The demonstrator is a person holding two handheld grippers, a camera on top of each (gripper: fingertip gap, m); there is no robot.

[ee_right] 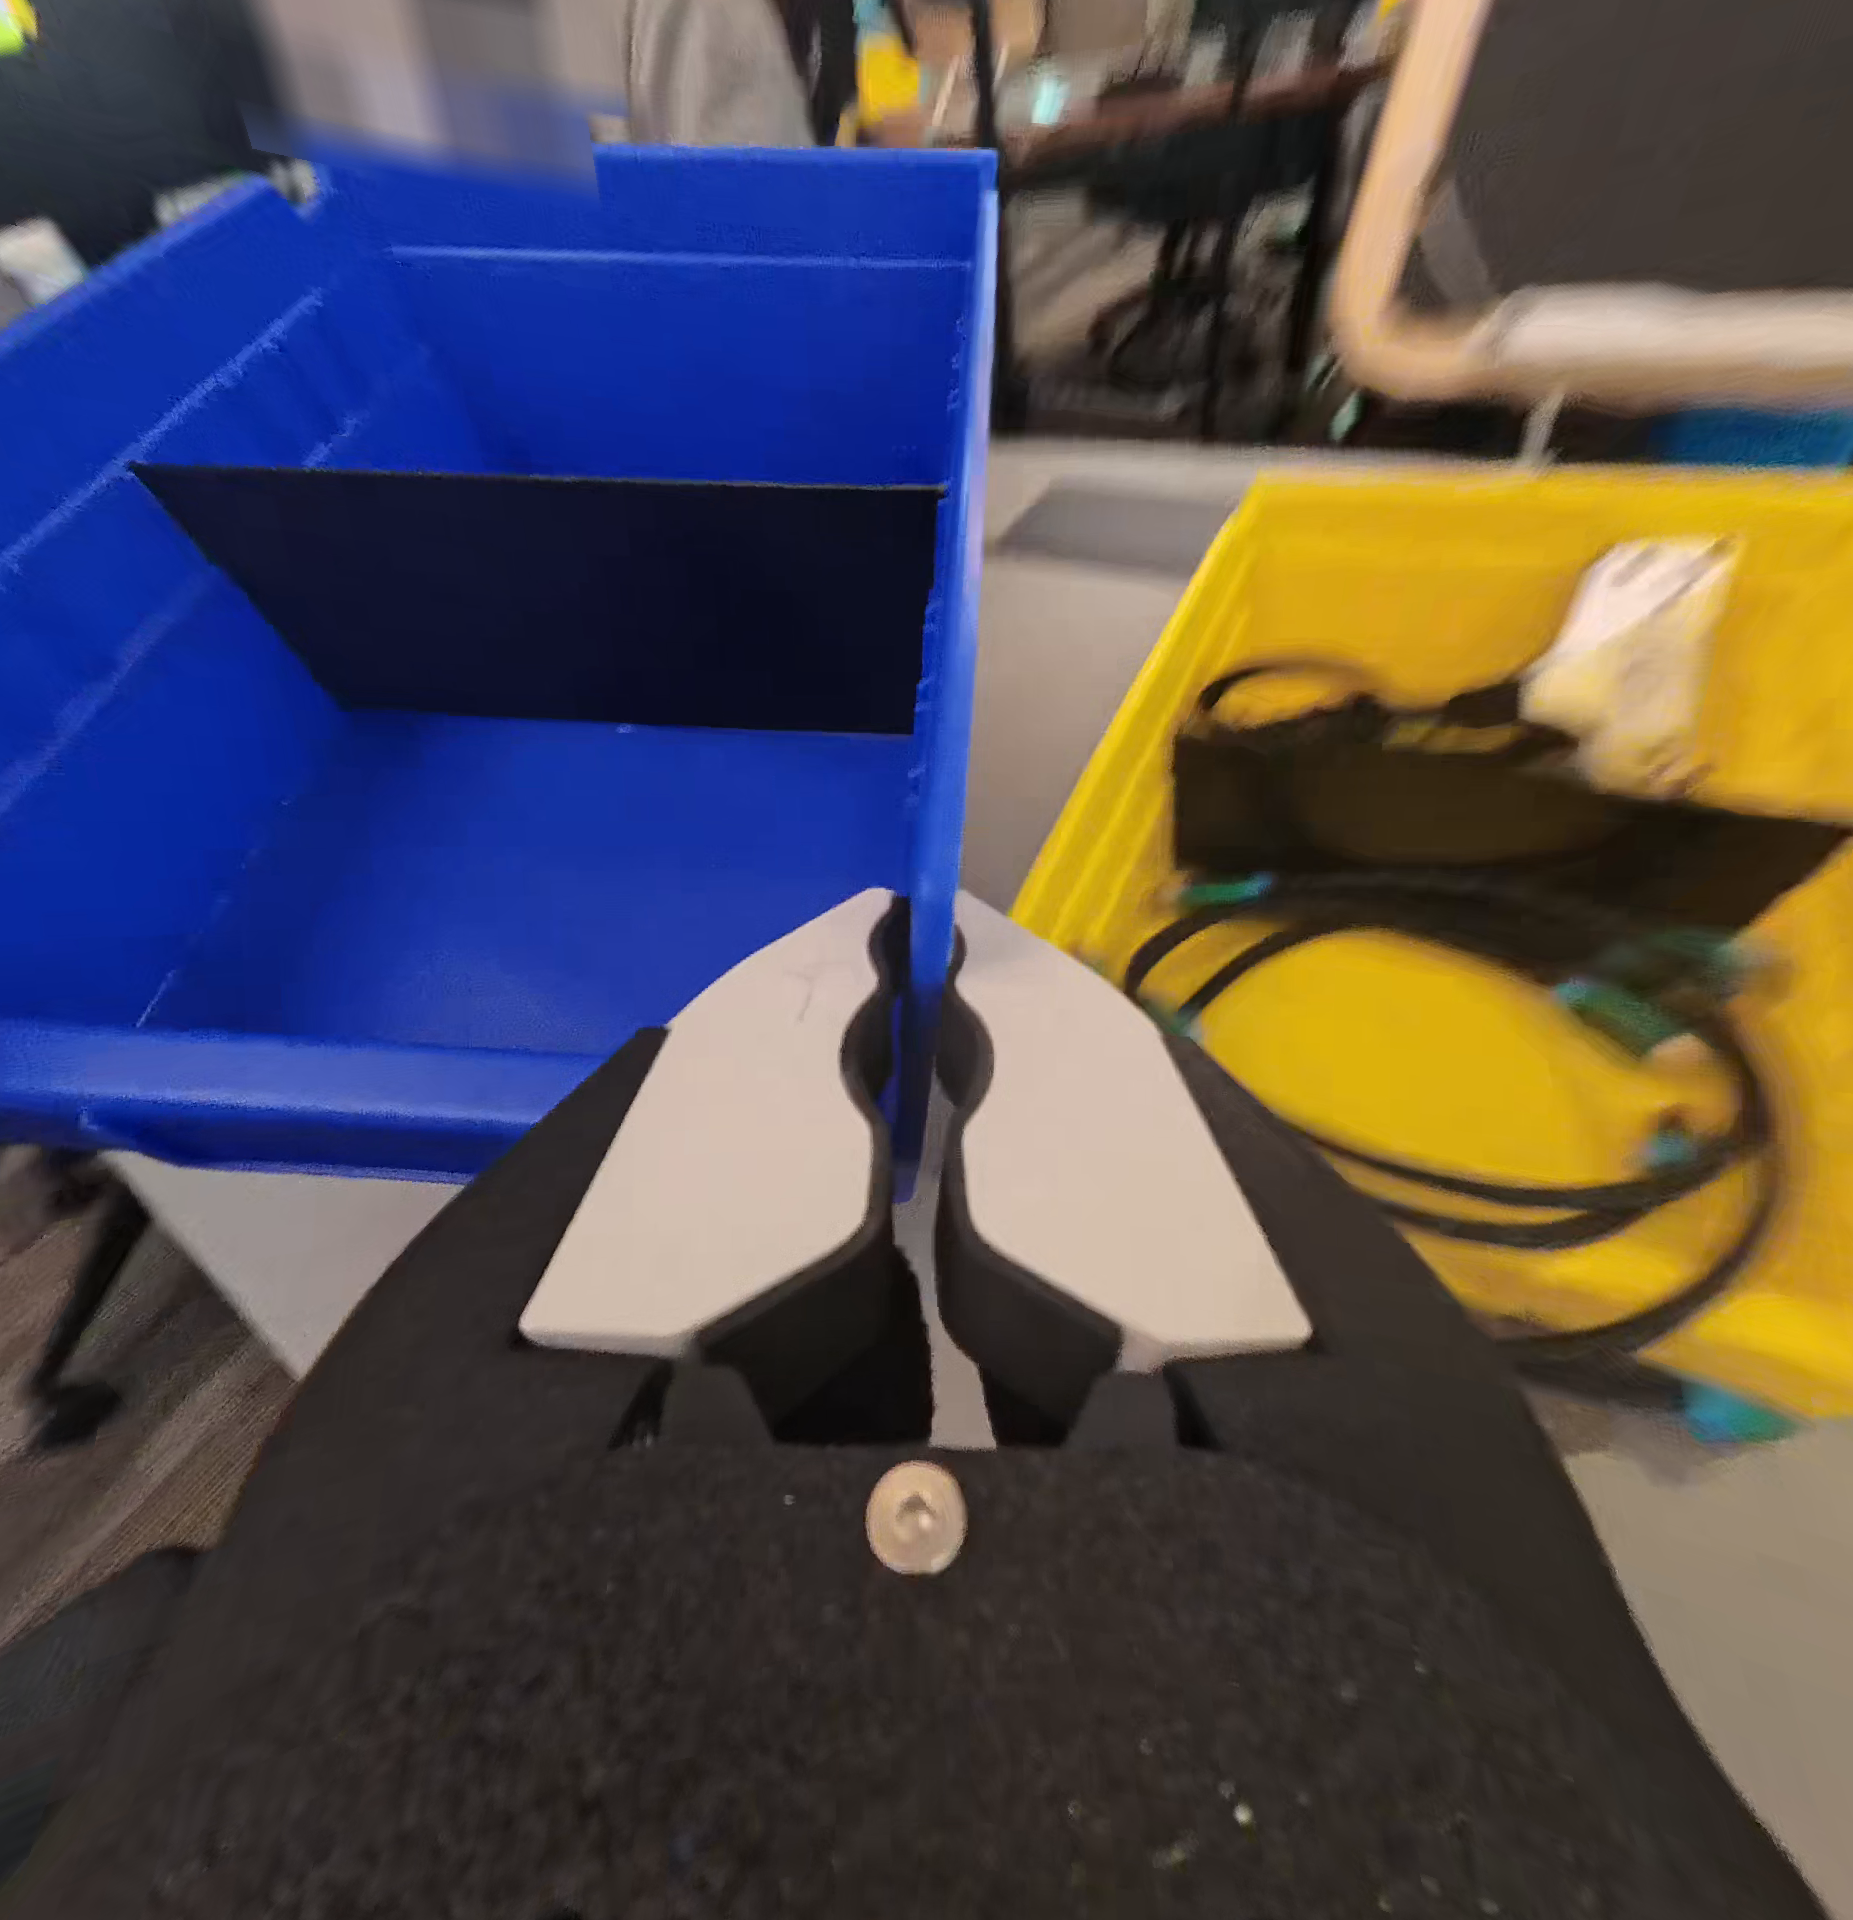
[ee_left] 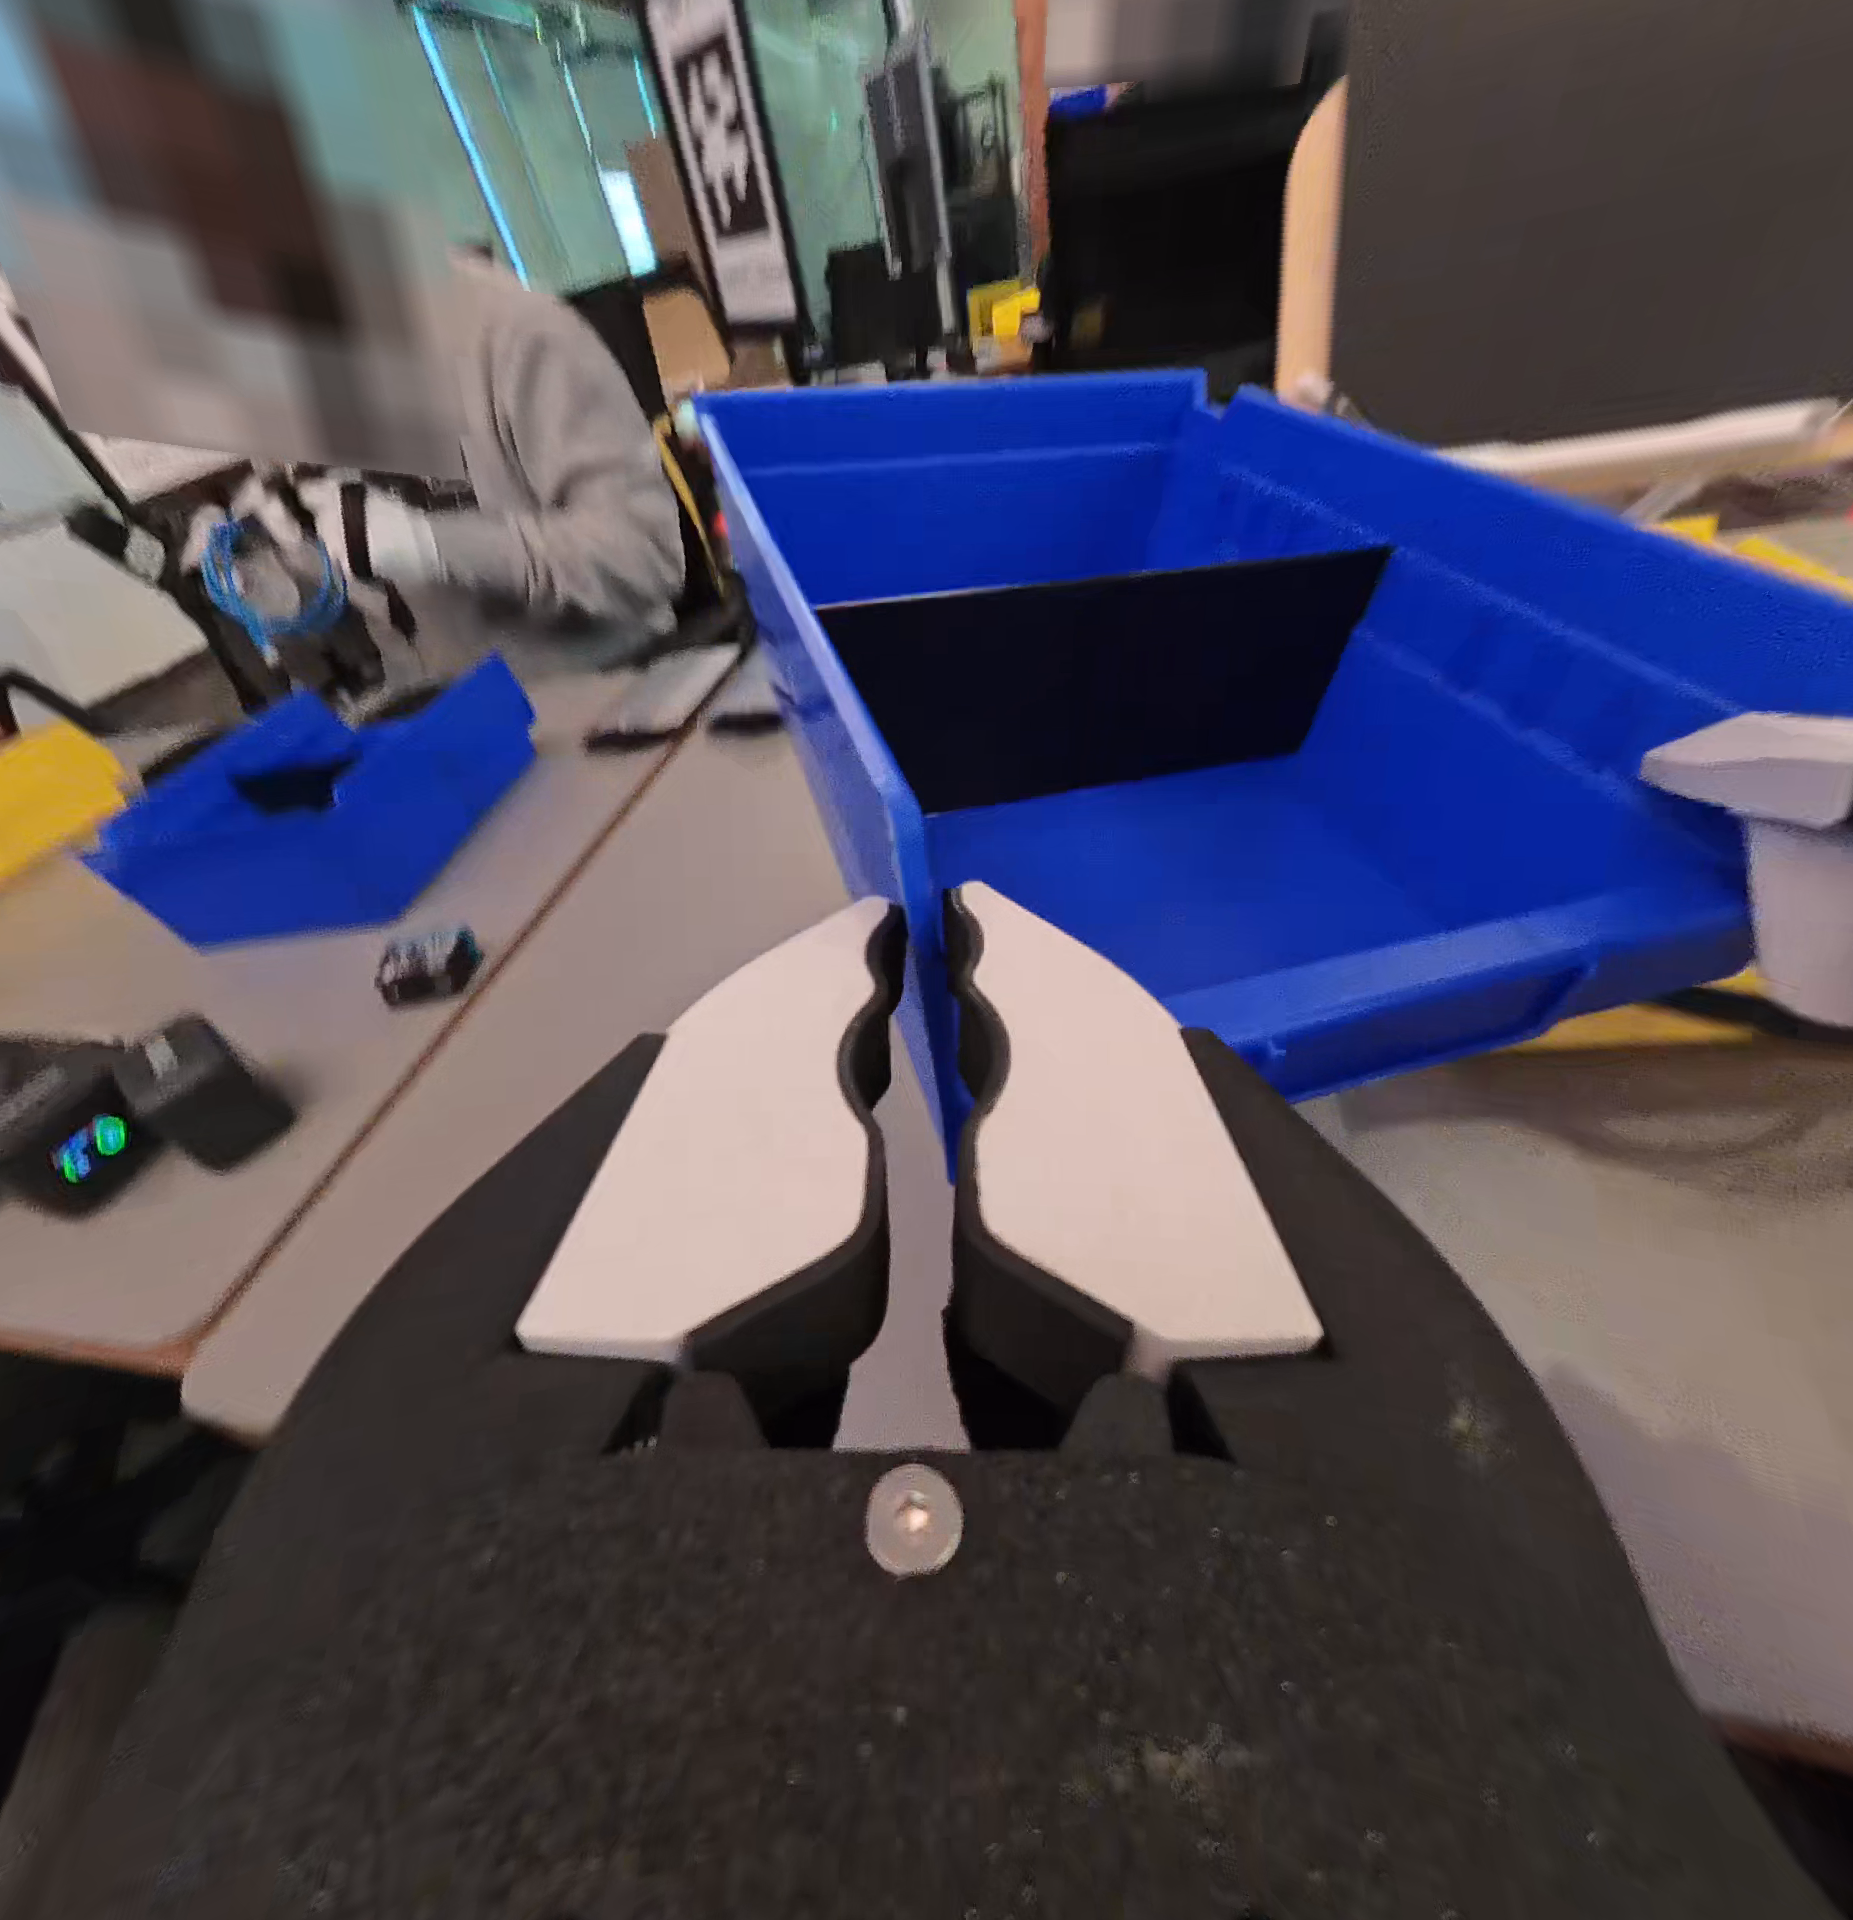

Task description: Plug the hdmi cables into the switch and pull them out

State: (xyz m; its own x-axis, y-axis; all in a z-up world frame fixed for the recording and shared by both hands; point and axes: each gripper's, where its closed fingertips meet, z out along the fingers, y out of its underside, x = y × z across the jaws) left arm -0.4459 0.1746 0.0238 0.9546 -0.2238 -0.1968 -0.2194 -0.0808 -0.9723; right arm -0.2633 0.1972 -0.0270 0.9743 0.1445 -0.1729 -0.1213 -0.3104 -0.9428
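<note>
A large blue bin (ee_left: pixel 1317 894) with a black divider (ee_left: pixel 1098 675) stands on the grey table. My left gripper (ee_left: pixel 924 914) is shut on the bin's left side wall (ee_left: pixel 797 582) near its front corner. My right gripper (ee_right: pixel 927 920) is shut on the same bin's (ee_right: pixel 486 883) right side wall (ee_right: pixel 953 520). One of its pale fingers (ee_left: pixel 1753 769) shows at the right edge of the left wrist view. The near compartment of the bin holds nothing. A yellow bin (ee_right: pixel 1317 561) to the right holds black cables (ee_right: pixel 1473 1205) with teal ends and a black box (ee_right: pixel 1369 779).
A person in a grey sleeve (ee_left: pixel 548 457) works at the far left. A smaller blue bin (ee_left: pixel 319 821), a small black item (ee_left: pixel 428 961) and black devices (ee_left: pixel 101 1112) lie on the left table. A seam (ee_left: pixel 548 894) divides the two tables. The left gripper's tips are roughly 20 cm from the right gripper's.
</note>
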